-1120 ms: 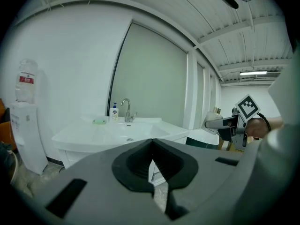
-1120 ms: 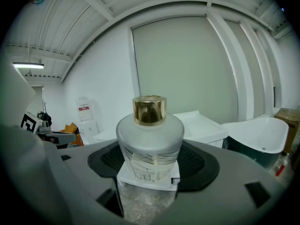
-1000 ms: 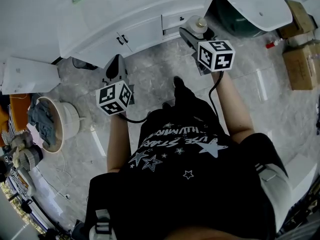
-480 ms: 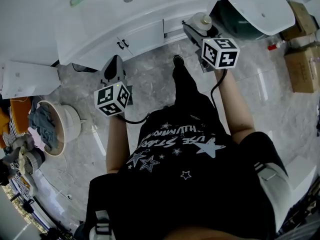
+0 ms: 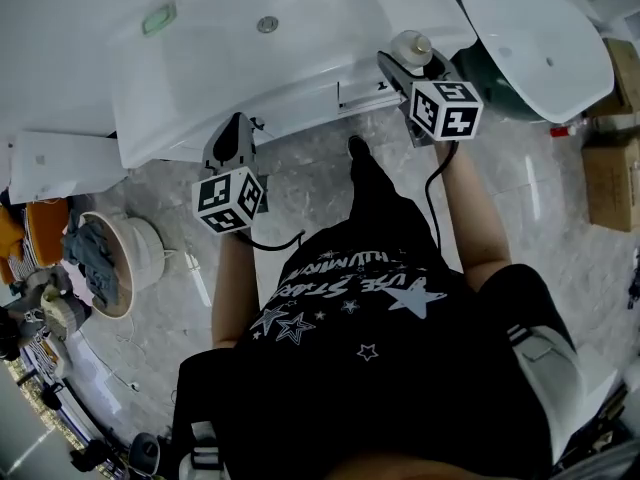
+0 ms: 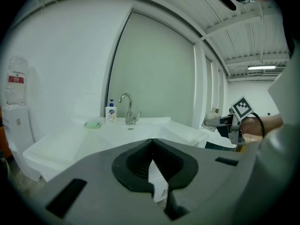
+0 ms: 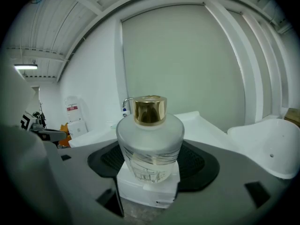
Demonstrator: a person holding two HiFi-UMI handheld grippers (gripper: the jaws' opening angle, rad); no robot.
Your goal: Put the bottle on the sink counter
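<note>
I am gripping the bottle (image 7: 150, 139) upright between my right gripper's (image 7: 150, 162) fingers, the surface (image 5: 330, 28) lying just ahead; my left gripper's (image 6: 152, 170) fingers are pressing closed, empty.

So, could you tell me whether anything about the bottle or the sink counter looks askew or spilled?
Nothing stands out. The bottle sits upright in the right gripper, its gold cap on and nothing spilled. The counter looks tidy, with a soap dish and a pump bottle beside the tap.
</note>
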